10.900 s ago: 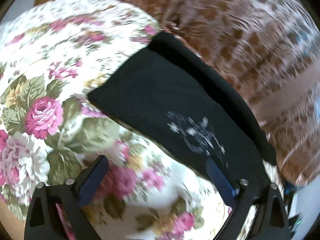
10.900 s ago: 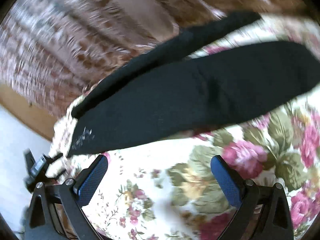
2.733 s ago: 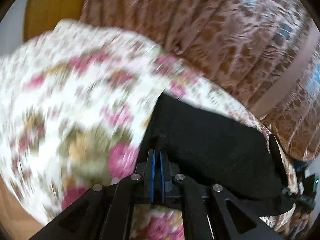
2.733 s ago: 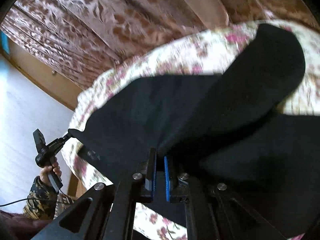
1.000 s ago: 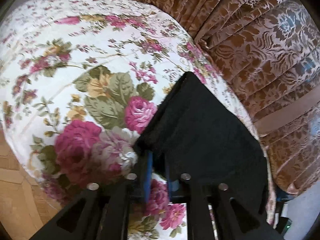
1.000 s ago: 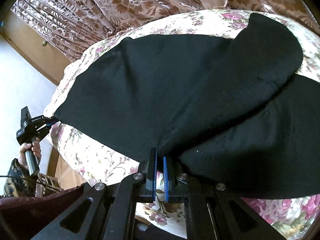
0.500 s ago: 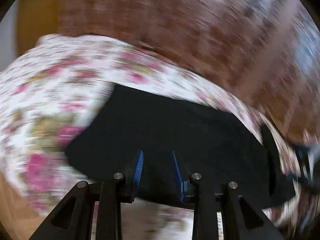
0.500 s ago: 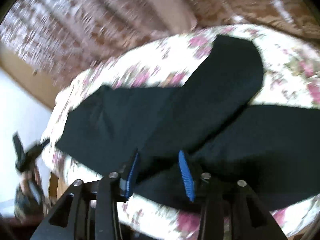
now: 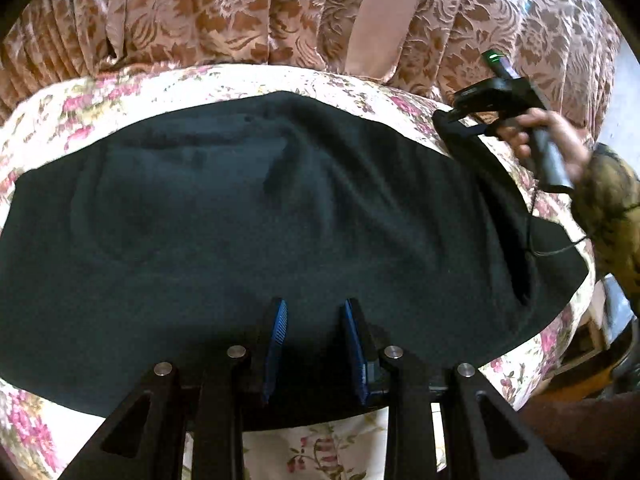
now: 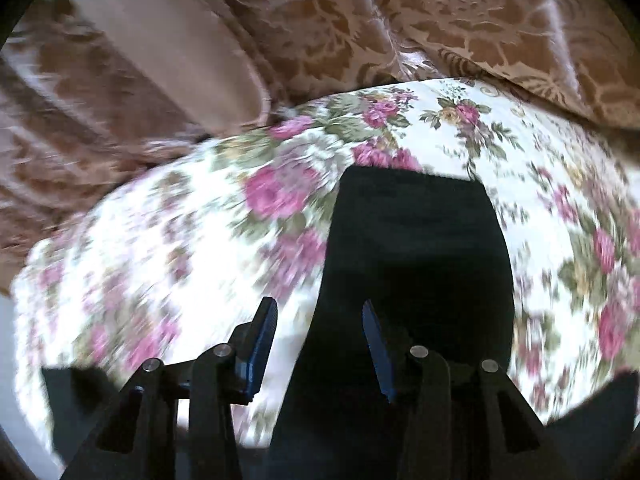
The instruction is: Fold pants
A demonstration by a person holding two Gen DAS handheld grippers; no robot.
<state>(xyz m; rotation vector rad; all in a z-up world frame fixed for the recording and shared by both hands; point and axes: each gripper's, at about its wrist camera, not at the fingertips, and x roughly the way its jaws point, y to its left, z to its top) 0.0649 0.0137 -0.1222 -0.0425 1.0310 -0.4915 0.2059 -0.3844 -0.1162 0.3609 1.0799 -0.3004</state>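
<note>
Black pants point(image 9: 248, 216) lie spread flat across a floral bedspread point(image 9: 120, 88), filling most of the left wrist view. My left gripper point(image 9: 314, 308) is open just above the near edge of the pants, holding nothing. The right gripper point(image 9: 460, 118) shows at the far right of that view, in a hand, at the pants' far end. In the right wrist view a black pant leg point(image 10: 420, 248) runs away from me over the bedspread point(image 10: 180, 240). My right gripper point(image 10: 320, 316) is open over the leg's left edge, holding nothing.
Brown patterned curtains point(image 9: 240, 12) hang behind the bed, also in the right wrist view point(image 10: 360, 20). The person's sleeved arm point(image 9: 608, 208) and a thin cable point(image 9: 556, 240) are at the right. The bed's edge drops off at the lower right point(image 9: 560, 344).
Both grippers have let go of the pants and opened. The left view has swung to face the pants laid flat; the right view has turned along one leg.
</note>
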